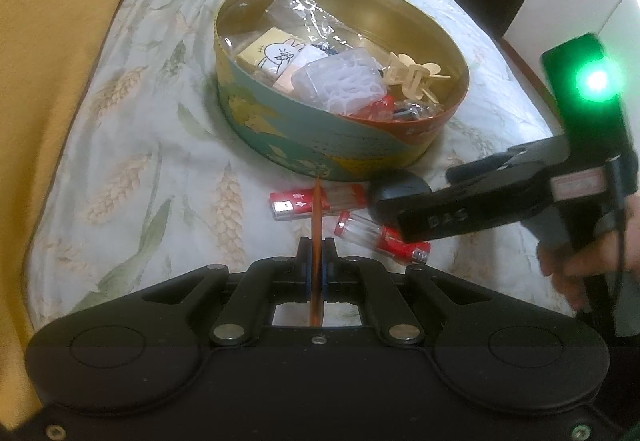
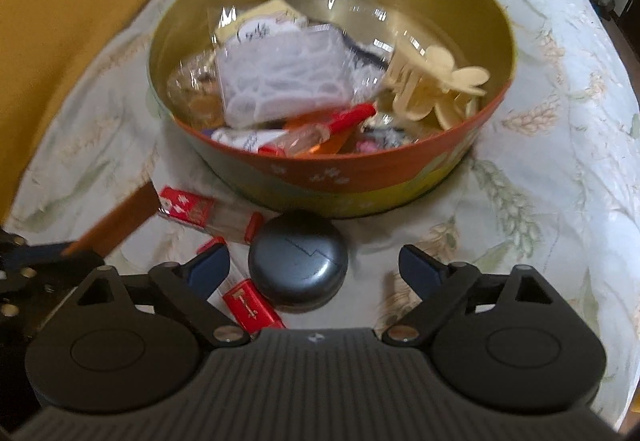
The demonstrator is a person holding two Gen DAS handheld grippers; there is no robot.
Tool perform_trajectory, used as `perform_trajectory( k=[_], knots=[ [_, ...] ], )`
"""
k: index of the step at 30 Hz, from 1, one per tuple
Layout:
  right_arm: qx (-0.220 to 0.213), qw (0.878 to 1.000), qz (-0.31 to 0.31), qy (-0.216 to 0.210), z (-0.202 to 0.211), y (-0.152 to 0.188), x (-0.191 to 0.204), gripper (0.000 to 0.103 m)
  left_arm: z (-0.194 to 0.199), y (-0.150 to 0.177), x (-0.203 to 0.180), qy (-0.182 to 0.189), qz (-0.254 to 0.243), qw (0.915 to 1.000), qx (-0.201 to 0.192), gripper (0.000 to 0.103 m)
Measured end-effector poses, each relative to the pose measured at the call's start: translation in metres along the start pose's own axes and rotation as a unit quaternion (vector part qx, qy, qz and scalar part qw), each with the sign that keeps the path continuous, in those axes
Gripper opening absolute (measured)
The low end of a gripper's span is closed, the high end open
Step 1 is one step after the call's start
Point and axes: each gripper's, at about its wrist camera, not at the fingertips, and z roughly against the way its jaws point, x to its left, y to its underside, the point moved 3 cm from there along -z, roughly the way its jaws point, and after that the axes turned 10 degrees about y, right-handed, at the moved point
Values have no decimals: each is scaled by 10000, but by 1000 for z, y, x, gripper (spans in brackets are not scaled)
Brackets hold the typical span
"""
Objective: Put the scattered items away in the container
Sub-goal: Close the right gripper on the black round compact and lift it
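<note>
The round tin (image 2: 348, 197) sits far on the bedspread (image 2: 560, 121), already part-filled. Near of it, just outside its wall, lies a dark round case (image 2: 298, 267), with two red-capped clear tubes (image 2: 200, 215) to its left, their long axes running roughly left to right. The right gripper (image 2: 316, 269) is the nearer one: its jaws stand wide, one on each side of the case and clear of it, holding nothing. The left gripper (image 1: 318, 261) is clamped on a thin orange-brown flat piece (image 1: 316, 237), seen edge-on.
</note>
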Motion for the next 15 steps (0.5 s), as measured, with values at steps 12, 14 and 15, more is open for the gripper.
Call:
perform_trajectory(
  k=[12, 14, 15],
  knots=[
    [119, 9996, 149, 201, -22, 4, 16, 63, 0, 0, -1, -24, 19, 10000, 26, 4],
    [120, 9997, 193, 124, -17, 5, 17, 63, 2, 0, -3, -32, 6, 10000, 17, 3],
    [127, 9998, 156, 53, -14, 6, 15, 63, 3, -1, -4, -50, -8, 10000, 9, 3]
  ],
)
